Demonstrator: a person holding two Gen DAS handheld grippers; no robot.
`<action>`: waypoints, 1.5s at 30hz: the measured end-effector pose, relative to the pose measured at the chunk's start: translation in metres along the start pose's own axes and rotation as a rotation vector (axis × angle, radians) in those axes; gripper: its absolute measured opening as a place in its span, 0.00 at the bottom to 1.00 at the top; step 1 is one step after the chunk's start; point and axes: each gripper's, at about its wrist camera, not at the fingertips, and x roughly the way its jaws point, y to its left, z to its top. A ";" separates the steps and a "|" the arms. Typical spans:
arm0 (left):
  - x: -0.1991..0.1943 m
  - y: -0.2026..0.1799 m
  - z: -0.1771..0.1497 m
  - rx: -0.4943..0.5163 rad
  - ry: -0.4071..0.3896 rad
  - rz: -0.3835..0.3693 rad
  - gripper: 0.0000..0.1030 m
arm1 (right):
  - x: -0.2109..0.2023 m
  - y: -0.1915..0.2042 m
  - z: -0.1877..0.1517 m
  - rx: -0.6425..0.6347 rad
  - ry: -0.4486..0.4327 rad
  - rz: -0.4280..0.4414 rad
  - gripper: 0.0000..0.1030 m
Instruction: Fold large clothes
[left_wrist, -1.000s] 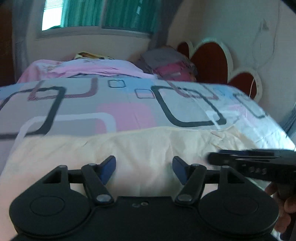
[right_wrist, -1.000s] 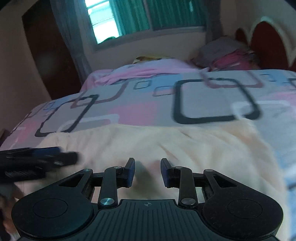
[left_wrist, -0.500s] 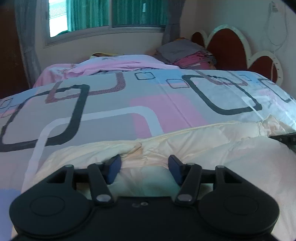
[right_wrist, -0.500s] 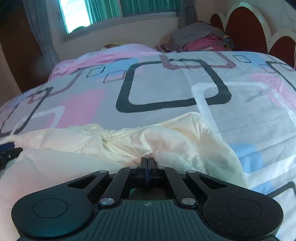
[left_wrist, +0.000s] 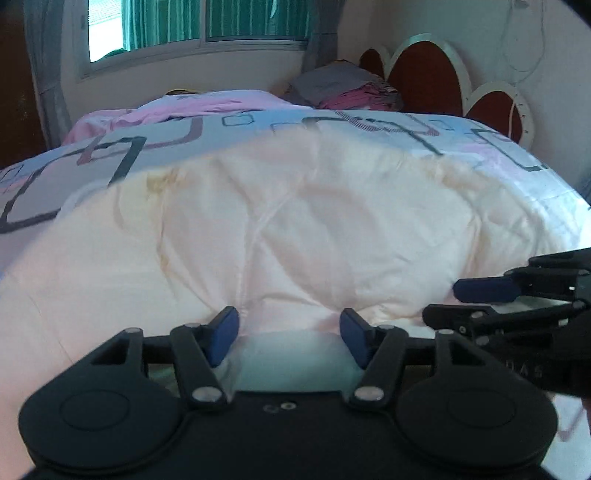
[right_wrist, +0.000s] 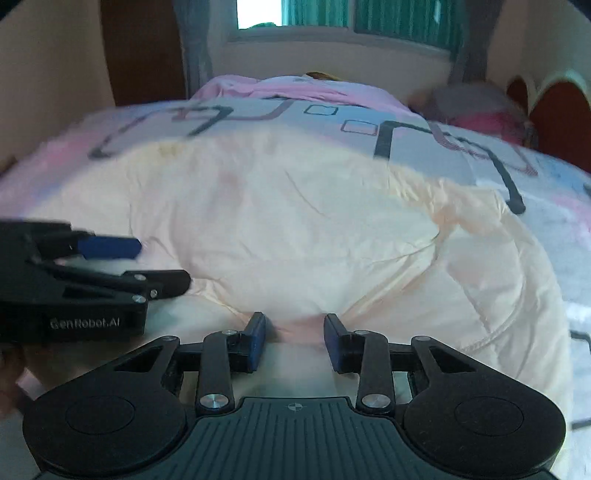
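Cream quilted garment (left_wrist: 295, 229), one, is spread just ahead of two grippers: left gripper (left_wrist: 288, 332) opening, right gripper (right_wrist: 294, 341) opening, nothing clamped.

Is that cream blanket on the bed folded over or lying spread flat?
Folded over: the cream blanket lies doubled and puffy, with a stitched edge curling round on its right side.

A puffy cream quilt (left_wrist: 295, 221) fills the near bed, the patterned bedspread (left_wrist: 110, 155) beyond lies flat and passable, while stacked clothes (left_wrist: 347, 88) and a headboard (left_wrist: 424, 74) block the far right corner.
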 end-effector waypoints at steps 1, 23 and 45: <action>0.003 -0.001 0.000 -0.003 0.003 0.007 0.61 | 0.002 0.000 0.001 0.002 0.003 -0.004 0.34; -0.089 0.053 -0.053 -0.173 -0.098 0.152 0.64 | -0.099 -0.069 -0.047 0.169 -0.089 -0.123 0.34; -0.118 0.163 -0.134 -0.908 -0.148 -0.010 0.56 | -0.116 -0.042 -0.050 0.299 -0.122 0.067 0.13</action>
